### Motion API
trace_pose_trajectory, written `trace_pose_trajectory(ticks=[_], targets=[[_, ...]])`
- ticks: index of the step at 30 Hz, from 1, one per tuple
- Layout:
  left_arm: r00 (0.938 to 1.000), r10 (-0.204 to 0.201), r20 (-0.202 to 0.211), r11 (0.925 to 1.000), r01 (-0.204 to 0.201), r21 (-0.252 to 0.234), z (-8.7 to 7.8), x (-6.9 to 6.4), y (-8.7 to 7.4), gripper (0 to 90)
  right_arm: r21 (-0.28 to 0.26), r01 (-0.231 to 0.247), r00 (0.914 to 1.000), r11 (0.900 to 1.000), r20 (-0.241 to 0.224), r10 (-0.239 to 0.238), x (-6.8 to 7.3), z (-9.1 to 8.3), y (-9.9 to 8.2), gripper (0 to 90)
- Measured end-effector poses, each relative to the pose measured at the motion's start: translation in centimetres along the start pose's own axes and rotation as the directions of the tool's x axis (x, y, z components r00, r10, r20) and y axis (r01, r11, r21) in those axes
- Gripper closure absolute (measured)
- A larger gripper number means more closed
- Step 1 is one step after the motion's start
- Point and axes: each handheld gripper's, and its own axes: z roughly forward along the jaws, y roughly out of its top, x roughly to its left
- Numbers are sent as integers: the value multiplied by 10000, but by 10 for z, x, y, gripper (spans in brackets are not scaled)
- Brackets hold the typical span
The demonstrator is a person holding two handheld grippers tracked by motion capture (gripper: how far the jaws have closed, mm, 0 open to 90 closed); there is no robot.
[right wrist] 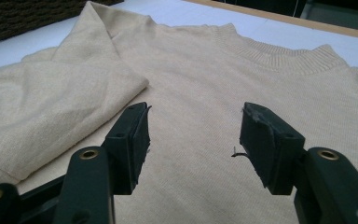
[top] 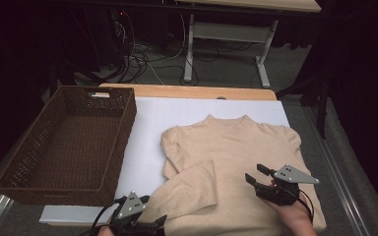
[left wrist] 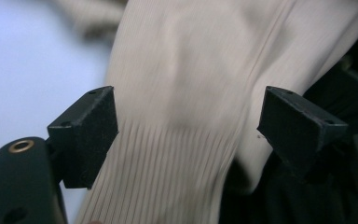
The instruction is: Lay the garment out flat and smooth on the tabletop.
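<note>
A beige knit sweater [top: 236, 147] lies flat on the white board [top: 145, 118], its collar toward the far edge. Its left sleeve [top: 192, 189] is folded diagonally across the lower body. My left gripper [top: 160, 223] sits at the near edge by the sleeve end. In the left gripper view its jaws [left wrist: 189, 126] stand open, and the ribbed cuff [left wrist: 168, 177] lies loose between them. My right gripper [top: 257, 174] hovers low over the sweater's right side. It is open [right wrist: 195, 135], with nothing between the pads but the sweater's body [right wrist: 242, 74] beyond; the folded sleeve [right wrist: 51, 102] lies to their left.
A dark brown wicker basket [top: 123, 132] stands on the left, overlapping the board's left side. The wooden table edge [top: 187, 91] shows behind the board. Farther back stand another table's white legs [top: 189, 49], with cables [top: 142, 59] on the floor.
</note>
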Motion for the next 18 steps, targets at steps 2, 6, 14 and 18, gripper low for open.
trace_pose_trajectory(ticks=[2, 6, 14, 18], targets=[[9998, 157, 142, 9994, -153, -314, 8, 2, 12, 179, 55, -13, 10000, 10000, 3, 13, 1, 1, -1, 432], [9998, -85, 195, 9998, 88, -150, 47, 15, 34, 199, 208, 77, 10000, 9998, -61, -76, 3, 2, -5, 431], [9993, 150, -348, 9953, -116, 957, 73, 27, 38, 478, 307, -64, 10000, 9995, 9, 64, -3, -6, -12, 432], [9997, 11, -234, 9982, 3, 595, 59, 28, 28, 661, 266, -67, 9999, 9996, 149, 63, -3, -14, -15, 432]])
